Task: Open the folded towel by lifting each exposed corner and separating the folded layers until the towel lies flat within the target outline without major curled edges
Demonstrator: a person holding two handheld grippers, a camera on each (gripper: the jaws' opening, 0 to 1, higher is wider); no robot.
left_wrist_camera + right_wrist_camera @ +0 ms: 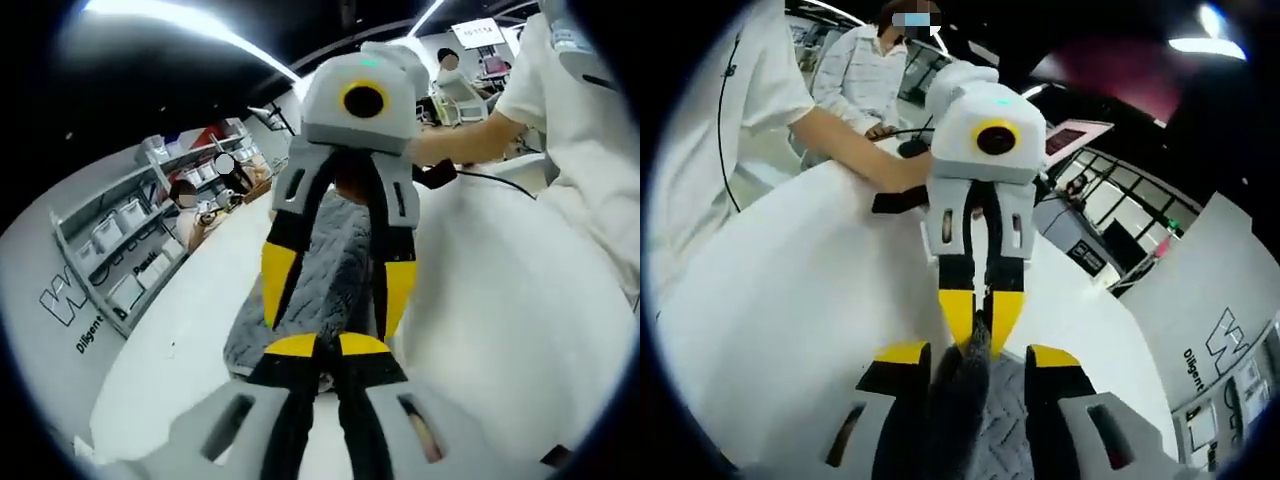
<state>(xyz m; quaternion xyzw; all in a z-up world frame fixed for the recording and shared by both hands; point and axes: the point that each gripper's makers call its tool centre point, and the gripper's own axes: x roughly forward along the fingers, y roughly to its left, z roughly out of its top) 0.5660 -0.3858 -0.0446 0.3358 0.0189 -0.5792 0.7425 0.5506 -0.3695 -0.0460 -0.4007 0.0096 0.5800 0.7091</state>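
Now your left gripper point(320, 345) and right gripper point(980, 352) face each other above the white table point(500, 300) — each clamped on the grey towel point(320, 270), which is stretched between them.

We hold the towel point(330, 270) stretched between our two grippers above the white table point(500, 300). In the left gripper view, our left gripper point(317, 347) pinches its near edge, and the right gripper point(335, 285) faces us from beyond it. In the right gripper view, our right gripper point(977, 352) and the left gripper point(980, 318) meet on the cloth. Shelves point(115, 240) stand beyond the table's left edge; a person point(855, 75) sits behind it.
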